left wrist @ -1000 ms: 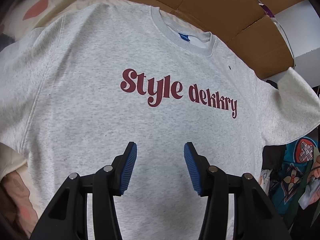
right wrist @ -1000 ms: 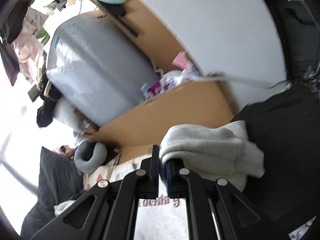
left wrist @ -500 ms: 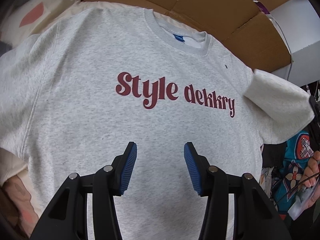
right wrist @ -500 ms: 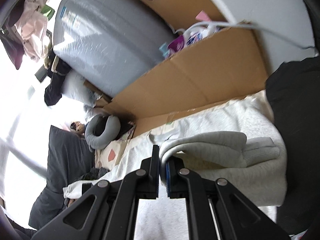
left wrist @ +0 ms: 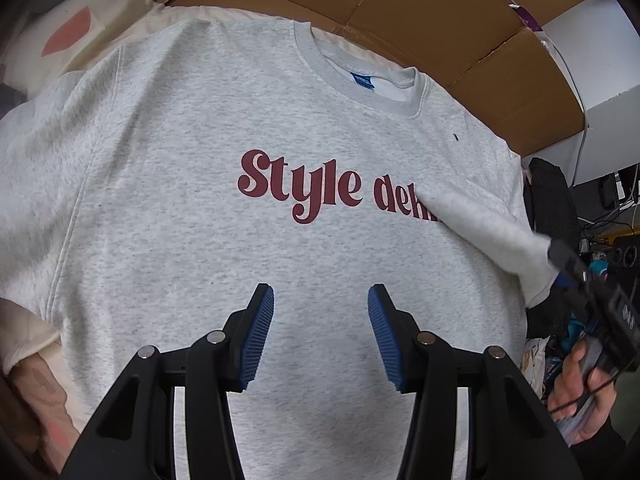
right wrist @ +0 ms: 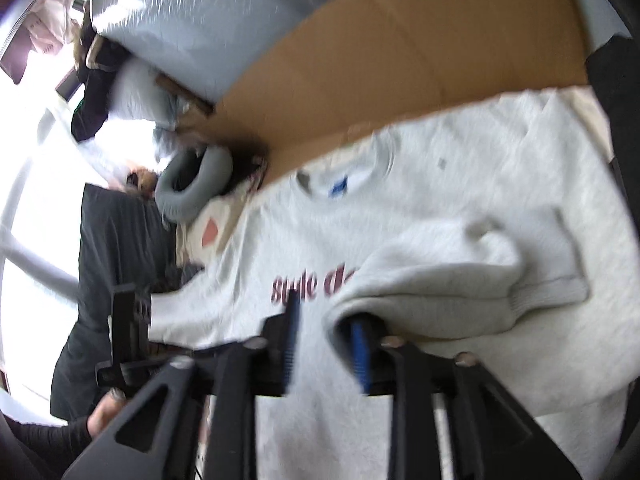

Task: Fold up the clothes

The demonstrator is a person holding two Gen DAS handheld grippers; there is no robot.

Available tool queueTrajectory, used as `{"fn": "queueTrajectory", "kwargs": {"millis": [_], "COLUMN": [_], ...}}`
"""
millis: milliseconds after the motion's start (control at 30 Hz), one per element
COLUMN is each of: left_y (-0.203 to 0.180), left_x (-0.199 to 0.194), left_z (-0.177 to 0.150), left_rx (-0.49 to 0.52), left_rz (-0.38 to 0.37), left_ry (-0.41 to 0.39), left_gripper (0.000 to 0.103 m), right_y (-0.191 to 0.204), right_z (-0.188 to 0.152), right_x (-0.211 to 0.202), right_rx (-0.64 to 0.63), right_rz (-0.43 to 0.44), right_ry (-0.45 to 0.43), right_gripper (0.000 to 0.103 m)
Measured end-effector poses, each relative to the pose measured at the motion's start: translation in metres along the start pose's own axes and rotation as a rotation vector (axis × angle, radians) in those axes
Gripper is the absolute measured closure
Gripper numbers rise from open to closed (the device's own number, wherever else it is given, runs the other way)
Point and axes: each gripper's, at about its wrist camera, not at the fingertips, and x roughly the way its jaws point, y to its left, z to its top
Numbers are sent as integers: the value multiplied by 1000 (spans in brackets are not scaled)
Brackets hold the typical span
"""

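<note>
brown cardboard point(left wrist: 420, 12) backs cream bedding point(left wrist: 60, 52) under grey sweatshirt point(left wrist: 200, 200).

Sweatshirt point(left wrist: 200, 240) flat on bedding point(left wrist: 80, 40), sleeve point(right wrist: 460, 280) folded across its chest (cardboard point(left wrist: 400, 8) behind the collar).

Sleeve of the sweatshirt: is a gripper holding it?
No. The right gripper has just been opening; the sleeve fold drapes over one finger. The left gripper is empty.

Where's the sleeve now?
In the left wrist view, the sleeve lies folded across the sweatshirt on the right, covering the end of the red lettering.
</note>
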Motion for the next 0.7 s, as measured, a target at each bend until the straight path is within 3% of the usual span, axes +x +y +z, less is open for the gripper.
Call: {"fn": "queueTrajectory", "kwargs": {"millis": [33, 100, 267, 500, 700], "left_y": [-1, -4, -20, -48, -43], "left_x": [-1, -3, -4, -5, -2], "left_z": [1, 4, 7, 13, 9], "left_rx": [2, 9, 52, 119, 113], "left_rz": [-1, -4, -10, -37, -32], "left_ry": [-3, -11, -8, 1, 10], "left_gripper": [53, 53, 53, 53, 53], "right_y": [1, 2, -9, -36, -54], "right_z": [-4, -12, -25, -29, -29], "right_x": [3, 5, 3, -26, -44], "right_rx": [-5, -8, 26, 107, 134], "right_rz": [2, 6, 10, -9, -57], "right_ry": [19, 45, 88, 56, 31], "right_gripper": [56, 47, 47, 47, 42]}}
